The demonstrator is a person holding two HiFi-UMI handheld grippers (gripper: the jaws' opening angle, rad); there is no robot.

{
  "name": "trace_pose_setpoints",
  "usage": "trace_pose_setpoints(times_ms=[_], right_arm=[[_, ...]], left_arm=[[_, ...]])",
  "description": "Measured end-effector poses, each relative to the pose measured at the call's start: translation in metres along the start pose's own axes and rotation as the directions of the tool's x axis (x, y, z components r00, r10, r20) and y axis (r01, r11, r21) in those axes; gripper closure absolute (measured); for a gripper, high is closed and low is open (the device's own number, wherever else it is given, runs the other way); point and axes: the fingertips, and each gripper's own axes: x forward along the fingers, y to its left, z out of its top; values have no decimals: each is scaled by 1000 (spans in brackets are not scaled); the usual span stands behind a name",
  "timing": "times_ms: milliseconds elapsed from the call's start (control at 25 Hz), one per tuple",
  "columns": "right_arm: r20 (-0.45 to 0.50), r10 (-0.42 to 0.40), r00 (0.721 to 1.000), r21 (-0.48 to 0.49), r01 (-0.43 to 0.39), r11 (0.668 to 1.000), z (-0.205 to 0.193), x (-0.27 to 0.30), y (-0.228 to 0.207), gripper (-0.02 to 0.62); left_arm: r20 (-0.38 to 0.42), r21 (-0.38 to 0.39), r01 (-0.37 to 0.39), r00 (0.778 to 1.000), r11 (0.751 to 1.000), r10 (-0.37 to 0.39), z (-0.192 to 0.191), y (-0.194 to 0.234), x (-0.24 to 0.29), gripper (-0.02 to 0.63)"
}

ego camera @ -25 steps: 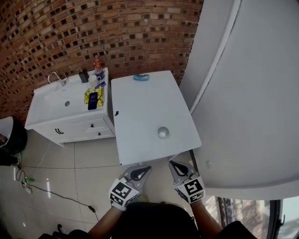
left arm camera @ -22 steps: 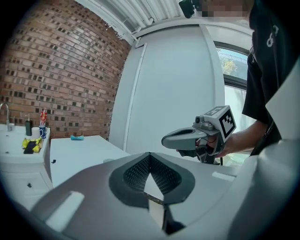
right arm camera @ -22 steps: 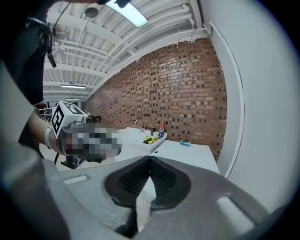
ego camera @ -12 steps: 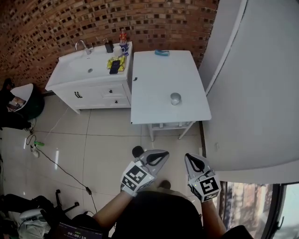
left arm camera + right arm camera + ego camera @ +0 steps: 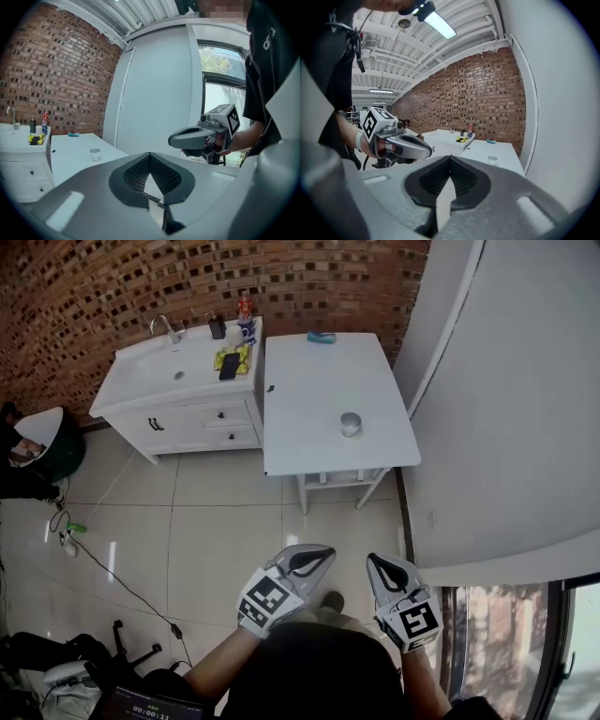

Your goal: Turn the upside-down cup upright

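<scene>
Sink cabinet [image 5: 141, 395]: upper left of the frame, against the brick wall [image 5: 112, 287]. A red bottle [image 5: 245, 306] and a dark phone [image 5: 230, 369] are at its right end. I see it smaller and further up than a second ago.

Floor [image 5: 225, 521]: a wide band of pale tiles now lies between the table and my tongs. A second ago there was hardly any.

Left tongs [image 5: 322, 557]: low in the frame, centre-left, jaws closed tip to tip with nothing between them, same as before. A second ago they pointed at the table's near edge. Now they are well apart from it.

Table [image 5: 309, 399]: white, upper centre, just beside the cabinet. It has pulled away up the frame, and its legs now show.

Cup [image 5: 350, 424]: on the table near its front right corner, the same spot as earlier. It is too small for me to tell which end is up.

Right tongs [image 5: 377, 563]: low, right of centre, jaws closed and empty, beside the left pair and equally far from the table.
</scene>
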Motion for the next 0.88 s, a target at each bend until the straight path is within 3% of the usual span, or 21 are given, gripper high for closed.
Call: trace_pose_setpoints(times_ms=[400, 720, 880], right_arm=[[-11, -40, 999, 63, 41, 997, 14, 14, 65, 603], [-7, -110, 994, 117, 110, 987, 9, -14, 86, 603], [0, -76, 997, 114, 76, 991, 2, -14, 98, 603]], left_arm=[[-32, -16, 72, 997, 997, -72, -24, -2, -67, 591], [-44, -4, 180, 983, 984, -180, -32, -55, -75, 591], [-23, -6, 152, 988, 988, -152, -34, -67, -85, 591]])
